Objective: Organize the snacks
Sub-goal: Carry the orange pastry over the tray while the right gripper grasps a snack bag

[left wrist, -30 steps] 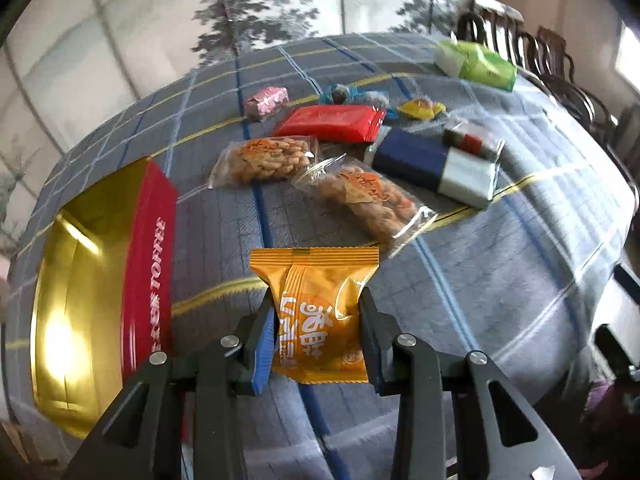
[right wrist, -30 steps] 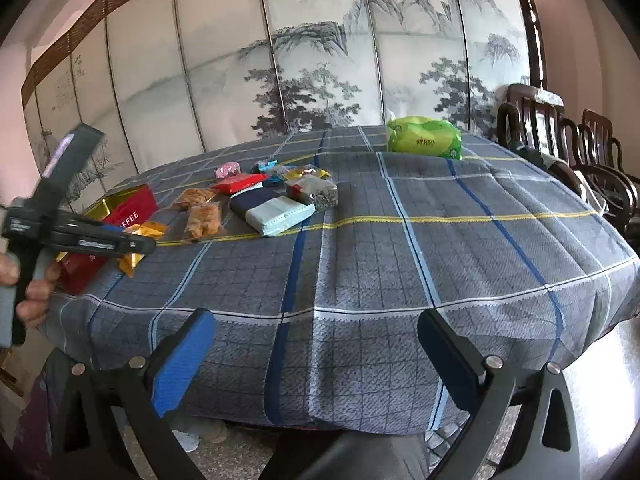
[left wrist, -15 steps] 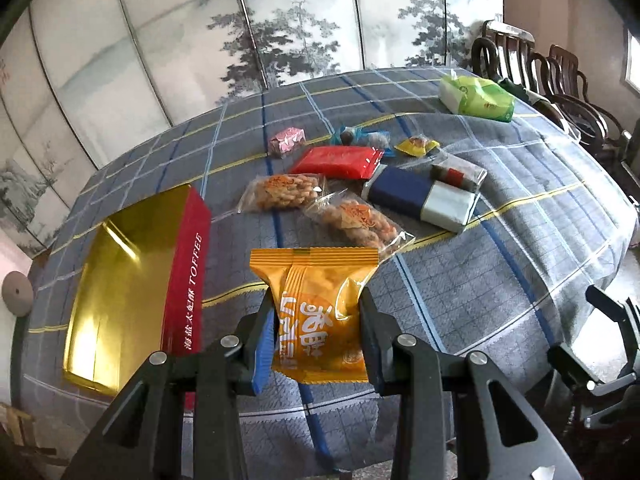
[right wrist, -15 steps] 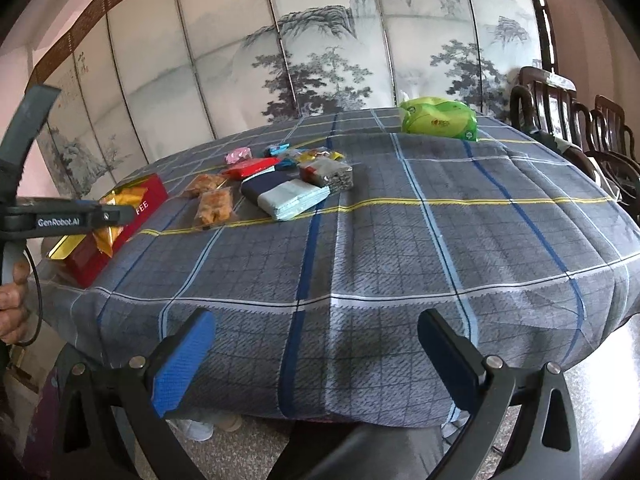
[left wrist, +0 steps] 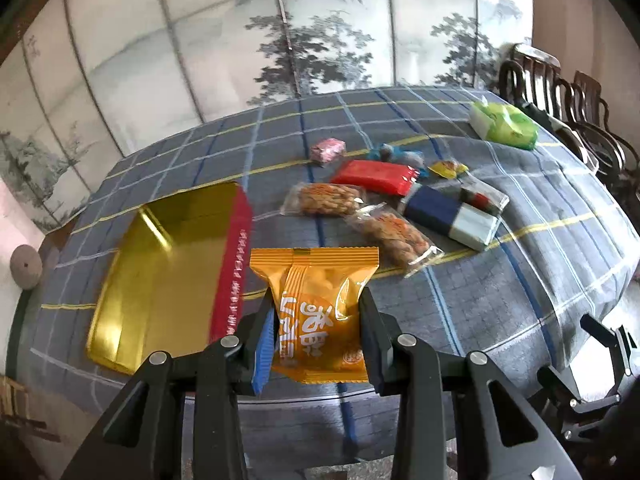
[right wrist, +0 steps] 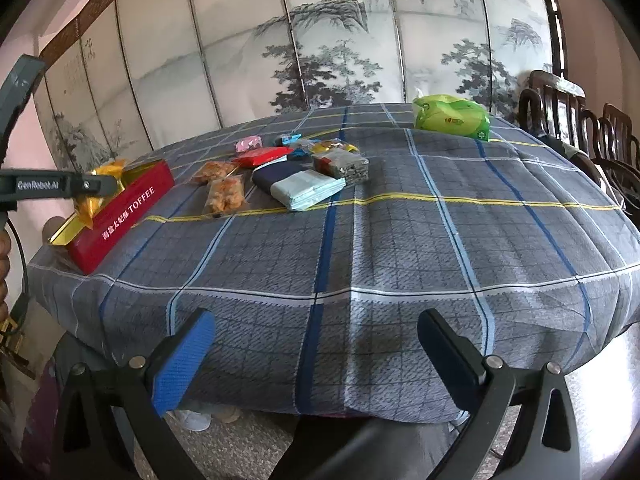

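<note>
My left gripper (left wrist: pixel 318 322) is shut on an orange snack packet (left wrist: pixel 320 312) and holds it in the air above the table's near edge, just right of the open red toffee tin (left wrist: pixel 236 276) with its gold inside (left wrist: pixel 160 272). In the right wrist view the same packet (right wrist: pixel 96 192) hangs over the tin (right wrist: pixel 124 212) at the far left. Two clear bags of nuts (left wrist: pixel 326 200) (left wrist: pixel 394 234), a red packet (left wrist: pixel 374 174), a blue-and-white pack (left wrist: pixel 450 214) and small sweets lie further back. My right gripper (right wrist: pixel 316 354) stands open before the table's front edge, holding nothing.
A grey checked cloth (right wrist: pixel 400 240) covers the round table. A green tissue pack (right wrist: pixel 452 120) sits at the far right. Dark wooden chairs (right wrist: pixel 580 128) stand to the right and a painted folding screen (right wrist: pixel 320 40) closes the back. A hand (right wrist: pixel 4 256) shows at the left edge.
My left gripper has risen and drawn back with the orange packet, so more of the table and screen shows. The right gripper has barely moved.
</note>
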The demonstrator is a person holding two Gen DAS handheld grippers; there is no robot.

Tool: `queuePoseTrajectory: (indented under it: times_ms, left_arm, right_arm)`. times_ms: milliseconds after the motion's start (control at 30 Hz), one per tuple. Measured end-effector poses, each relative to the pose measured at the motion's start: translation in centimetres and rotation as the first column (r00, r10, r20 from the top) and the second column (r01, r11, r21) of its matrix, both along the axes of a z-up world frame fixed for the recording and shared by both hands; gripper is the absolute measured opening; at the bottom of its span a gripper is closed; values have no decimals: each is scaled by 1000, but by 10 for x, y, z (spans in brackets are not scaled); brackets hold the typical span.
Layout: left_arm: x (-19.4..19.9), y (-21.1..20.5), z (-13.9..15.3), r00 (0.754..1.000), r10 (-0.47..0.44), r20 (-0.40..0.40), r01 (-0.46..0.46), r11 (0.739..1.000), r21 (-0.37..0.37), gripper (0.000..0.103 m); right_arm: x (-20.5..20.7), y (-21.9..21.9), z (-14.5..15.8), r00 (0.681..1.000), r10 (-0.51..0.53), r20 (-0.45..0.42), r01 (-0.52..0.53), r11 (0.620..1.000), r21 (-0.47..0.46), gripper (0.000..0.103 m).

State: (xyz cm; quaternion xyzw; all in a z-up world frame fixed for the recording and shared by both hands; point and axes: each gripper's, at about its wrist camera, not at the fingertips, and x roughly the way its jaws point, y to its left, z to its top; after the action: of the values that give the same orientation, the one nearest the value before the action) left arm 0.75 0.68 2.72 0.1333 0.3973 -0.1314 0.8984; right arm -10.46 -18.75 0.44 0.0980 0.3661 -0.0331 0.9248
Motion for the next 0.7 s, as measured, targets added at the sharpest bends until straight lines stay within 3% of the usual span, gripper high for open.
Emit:
queuePoseTrajectory:
  times_ms: [233, 367, 500, 700]
  left_arm:
    - [1, 24, 16, 998, 56, 32, -56, 998, -9, 34]
    - [4, 37, 21, 996, 82, 34, -81, 996, -21, 34]
    - [6, 54, 26, 993, 112, 32, -110, 993, -44, 34]
    - [11, 77, 33, 988, 150, 29, -148, 987, -63, 34]
  right_arm:
    - [6, 2, 2, 999, 30, -28, -29, 998, 48, 103]
    - [15, 13, 22, 997, 81, 12, -82, 995, 51, 103]
    - [36, 33, 46, 983, 177, 48, -178, 983, 34, 103]
    - [76, 50, 56, 967, 249, 45, -251, 966, 53, 103]
